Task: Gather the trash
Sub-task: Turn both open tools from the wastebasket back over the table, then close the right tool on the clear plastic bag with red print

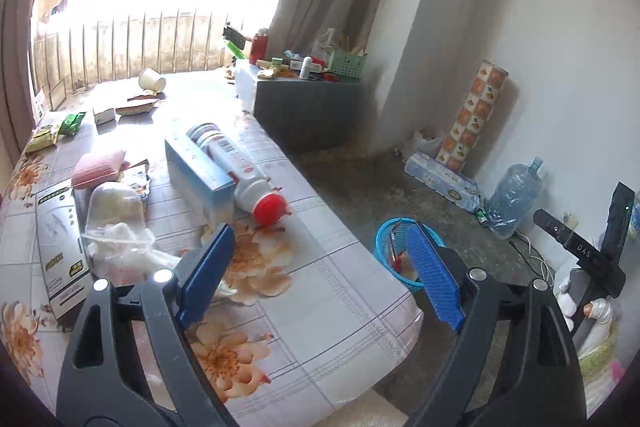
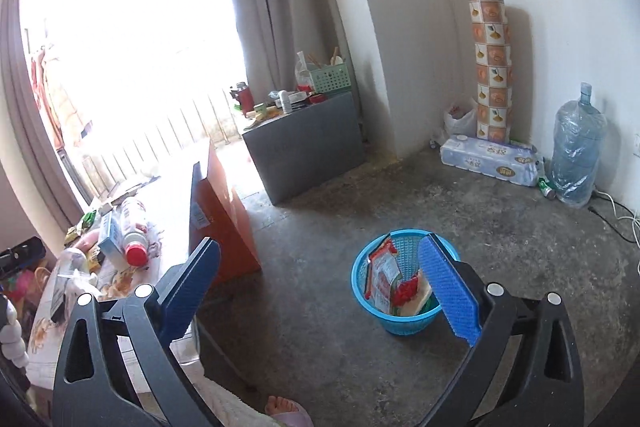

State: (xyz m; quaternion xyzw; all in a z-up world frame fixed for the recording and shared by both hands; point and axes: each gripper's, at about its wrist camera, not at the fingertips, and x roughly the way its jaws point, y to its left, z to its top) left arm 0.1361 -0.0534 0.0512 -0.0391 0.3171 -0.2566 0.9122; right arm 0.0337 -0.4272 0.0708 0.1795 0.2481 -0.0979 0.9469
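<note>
My left gripper (image 1: 320, 231) hangs open and empty over the near corner of the floral table (image 1: 340, 307). On the table lie a white bottle with a red cap (image 1: 240, 167), a blue box (image 1: 196, 171), a crumpled plastic bag (image 1: 120, 247) and a clear cup (image 1: 116, 203). The blue trash basket (image 1: 384, 231) stands on the floor past the table's edge, partly behind my right-hand finger. My right gripper (image 2: 320, 243) is open and empty above the floor, with the basket (image 2: 400, 325) just ahead. Red and white wrappers (image 2: 384, 279) lie inside it.
More litter sits farther back on the table: a paper cup (image 1: 152, 79), green packets (image 1: 72, 123), a pink sponge (image 1: 100, 167). A grey cabinet (image 2: 308, 147), a patterned roll (image 2: 492, 67), a water jug (image 2: 576, 155) and tissue packs (image 2: 488, 159) line the wall. A foot (image 2: 284, 407) shows below.
</note>
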